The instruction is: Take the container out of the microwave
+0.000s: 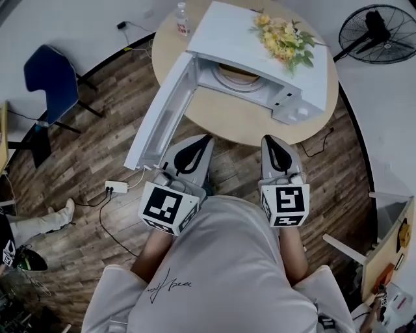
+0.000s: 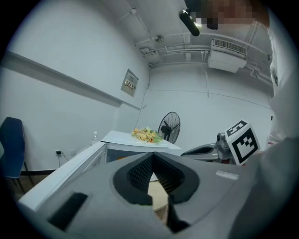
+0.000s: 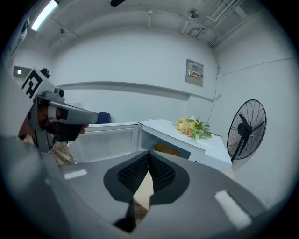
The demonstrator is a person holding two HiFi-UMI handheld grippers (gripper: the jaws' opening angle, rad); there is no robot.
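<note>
A white microwave (image 1: 260,49) stands on a round wooden table (image 1: 240,123), its door (image 1: 162,110) swung wide open to the left. A tan round container (image 1: 239,75) sits inside on the turntable; in the right gripper view the container (image 3: 164,150) shows as an orange shape in the cavity. My left gripper (image 1: 207,138) hovers at the table's near edge, just right of the door's end, jaws shut and empty. My right gripper (image 1: 266,138) is level with it, in front of the microwave's control side, also shut on nothing. Both are well short of the cavity.
A bunch of yellow flowers (image 1: 283,36) lies on the microwave's top. A water bottle (image 1: 183,19) stands at the table's far edge. A floor fan (image 1: 380,32) is at the back right, a blue chair (image 1: 55,78) at the left, a power strip (image 1: 117,188) on the floor.
</note>
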